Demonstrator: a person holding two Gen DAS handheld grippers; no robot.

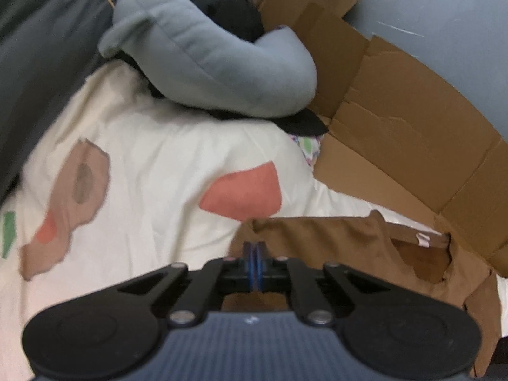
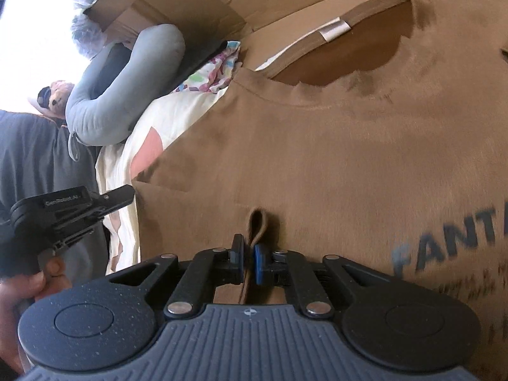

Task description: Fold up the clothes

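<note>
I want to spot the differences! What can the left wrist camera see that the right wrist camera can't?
Only the left wrist view shows the blue wall behind the cardboard, a green patch on the sheet, and the left gripper from behind, its jaws shut. Only the right wrist view shows the shirt's dark lettering, a hand holding the left gripper, and the right gripper with a fold of cloth between its jaws. Both show the brown shirt, white sheet, grey pillow and cardboard.
</note>
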